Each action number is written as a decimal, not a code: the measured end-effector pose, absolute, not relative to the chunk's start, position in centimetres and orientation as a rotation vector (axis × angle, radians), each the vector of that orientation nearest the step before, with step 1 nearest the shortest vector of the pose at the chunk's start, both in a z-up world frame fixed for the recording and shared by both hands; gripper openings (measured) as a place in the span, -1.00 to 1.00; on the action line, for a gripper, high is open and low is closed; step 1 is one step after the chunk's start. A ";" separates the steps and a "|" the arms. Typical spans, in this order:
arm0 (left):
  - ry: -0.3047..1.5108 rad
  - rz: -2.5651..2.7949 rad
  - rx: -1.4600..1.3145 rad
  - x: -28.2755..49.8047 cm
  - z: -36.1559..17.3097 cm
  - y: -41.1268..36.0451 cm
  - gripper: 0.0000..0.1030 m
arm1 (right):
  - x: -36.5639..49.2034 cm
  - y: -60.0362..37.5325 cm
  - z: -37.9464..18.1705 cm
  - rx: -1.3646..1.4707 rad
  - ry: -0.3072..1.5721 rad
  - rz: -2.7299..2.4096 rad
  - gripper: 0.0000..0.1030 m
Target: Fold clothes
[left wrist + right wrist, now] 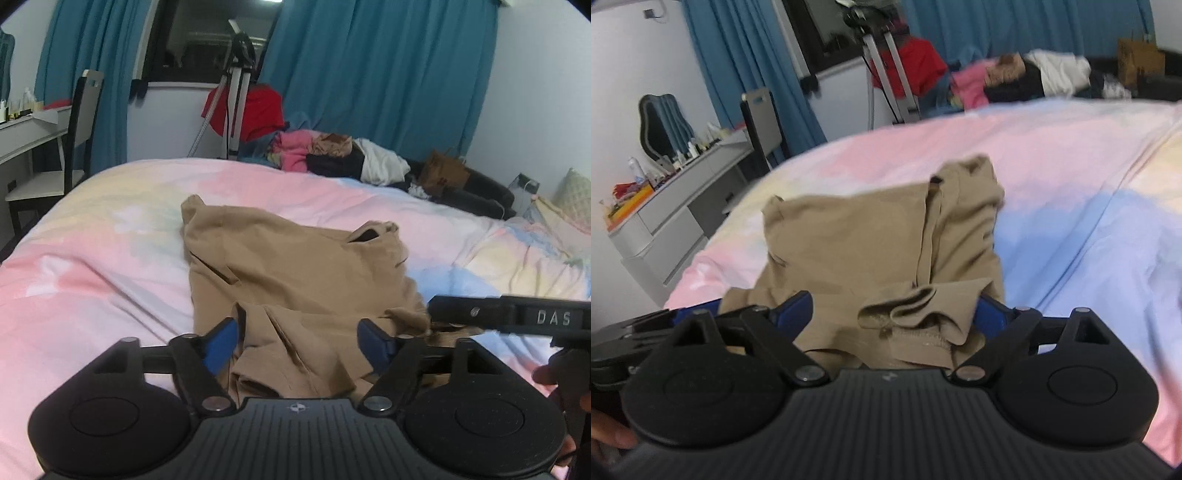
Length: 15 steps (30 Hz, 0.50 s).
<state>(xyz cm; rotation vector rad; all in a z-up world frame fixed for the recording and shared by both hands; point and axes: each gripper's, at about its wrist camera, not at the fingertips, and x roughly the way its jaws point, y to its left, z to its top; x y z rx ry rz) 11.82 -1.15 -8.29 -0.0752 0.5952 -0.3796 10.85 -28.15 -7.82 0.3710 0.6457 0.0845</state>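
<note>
A tan garment [295, 269] lies partly folded on the pastel bedspread [92, 258]. My left gripper [297, 338] is open, its blue pads on either side of the garment's near folded edge. My right gripper [895, 314] is open too, wide around a bunched tan hem [912, 314] at the garment's [879, 236] near right corner. In the left wrist view the right gripper's black body [509, 315] shows at the right, close to the garment's corner. The left gripper's fingers [646, 325] show at the left edge of the right wrist view.
A pile of clothes [332, 155] lies at the far side of the bed, with a brown bag [443, 171]. A tripod [236, 92] and red cloth stand by the blue curtains. A chair [74, 140] and a white desk [672, 210] stand at the left.
</note>
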 end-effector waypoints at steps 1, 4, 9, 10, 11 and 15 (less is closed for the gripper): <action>0.598 -0.376 -0.081 11.3 -8.1 -0.8 0.50 | 10.3 -28.5 -7.6 0.386 0.636 0.075 0.80; 0.615 -0.368 -0.106 9.9 -7.6 0.3 0.53 | 8.8 -29.5 -6.9 0.430 0.606 0.047 0.79; 0.697 -0.374 -0.176 8.8 -8.1 1.6 0.49 | 7.5 -30.4 -6.8 0.465 0.600 0.022 0.79; 0.719 -0.375 -0.185 8.9 -8.4 1.6 0.42 | 7.5 -30.3 -7.1 0.463 0.610 0.023 0.79; 0.731 -0.373 -0.190 9.0 -8.7 1.6 0.39 | 7.6 -30.3 -7.3 0.461 0.619 0.024 0.57; 0.755 -0.359 -0.187 9.4 -9.9 1.6 0.05 | 7.8 -30.1 -8.3 0.454 0.657 0.026 0.41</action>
